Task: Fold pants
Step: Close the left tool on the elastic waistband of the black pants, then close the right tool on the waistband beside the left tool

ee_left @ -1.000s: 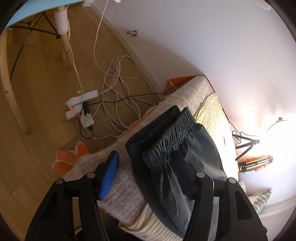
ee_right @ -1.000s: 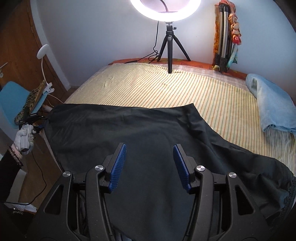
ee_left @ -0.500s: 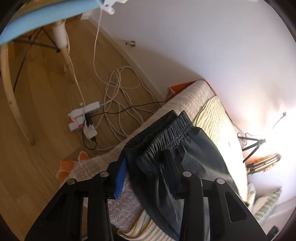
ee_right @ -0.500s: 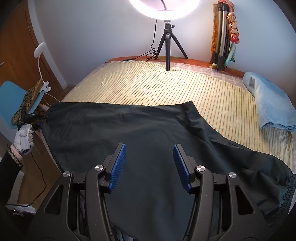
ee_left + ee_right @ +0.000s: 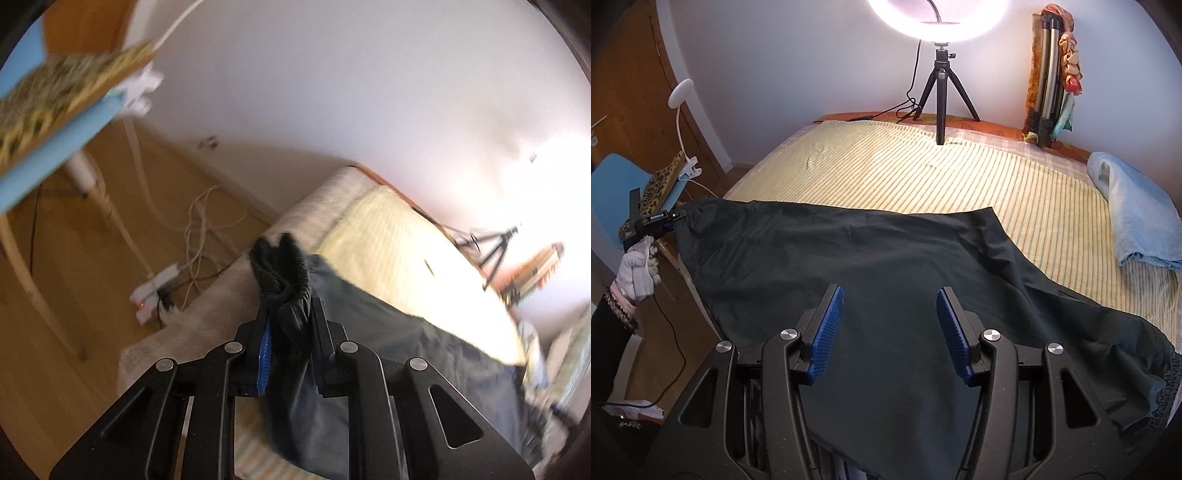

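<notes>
Two claws work over the dark, thin-fabric pants that lie spread on the yellow striped bed sheet. The left claw is closing on the gathered elastic waistband at the bed's edge, the fabric pinched between its jaws. The right claw hangs open above the cloth, holding nothing.

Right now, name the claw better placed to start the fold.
Left. The left claw is closing on the pants at their elastic waistband; the right claw hovers open over the middle, gripping nothing.
</notes>
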Tool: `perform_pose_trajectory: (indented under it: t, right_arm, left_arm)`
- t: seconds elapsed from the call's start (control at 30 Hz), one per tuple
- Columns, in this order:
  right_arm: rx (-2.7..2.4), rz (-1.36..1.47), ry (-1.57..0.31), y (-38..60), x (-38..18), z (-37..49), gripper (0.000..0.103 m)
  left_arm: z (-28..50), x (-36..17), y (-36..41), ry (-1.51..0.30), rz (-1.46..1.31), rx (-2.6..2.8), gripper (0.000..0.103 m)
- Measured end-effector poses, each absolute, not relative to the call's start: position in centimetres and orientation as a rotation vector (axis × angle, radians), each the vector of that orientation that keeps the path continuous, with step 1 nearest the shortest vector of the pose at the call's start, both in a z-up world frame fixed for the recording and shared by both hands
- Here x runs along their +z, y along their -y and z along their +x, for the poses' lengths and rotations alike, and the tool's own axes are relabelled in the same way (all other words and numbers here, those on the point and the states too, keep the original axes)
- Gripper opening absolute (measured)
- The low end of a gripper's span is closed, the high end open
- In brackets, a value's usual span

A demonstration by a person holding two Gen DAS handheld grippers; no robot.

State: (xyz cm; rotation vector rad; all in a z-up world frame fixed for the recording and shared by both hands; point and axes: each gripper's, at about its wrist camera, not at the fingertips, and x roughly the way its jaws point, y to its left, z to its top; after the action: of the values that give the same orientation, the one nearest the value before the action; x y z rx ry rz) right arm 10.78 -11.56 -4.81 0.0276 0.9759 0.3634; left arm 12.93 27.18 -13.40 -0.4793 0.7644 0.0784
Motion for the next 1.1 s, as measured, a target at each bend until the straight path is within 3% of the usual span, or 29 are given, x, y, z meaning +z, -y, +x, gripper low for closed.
perform_pose_trajectory:
  t: [0.33,0.57,0.83,1.1]
  right_arm:
    - [0.435,0.056,-1.015,8.0,-6.1,12.4,0.055]
    - [0.567,0.279,-1.116,5.4,-8.7,15.0,0.056]
    - [0.688,0.494,-1.250,-0.3,-13.9,17.9,0.062]
    - [0.780,0.443,-1.331,-7.4,-15.6,19.7,0.062]
  left_arm:
    - [11.8,-12.9,-13.3,-0.762,-0.127,-0.156,0.016]
    - [9.1,-14.5,-4.1,-0.743,0.136,-0.316,0.016]
    - [6.9,-15.5,0.1,-0.684,0.357,-0.321,0.016]
    - [4.9,-17.1,2.5,-0.599,0.597,-0.305,0.016]
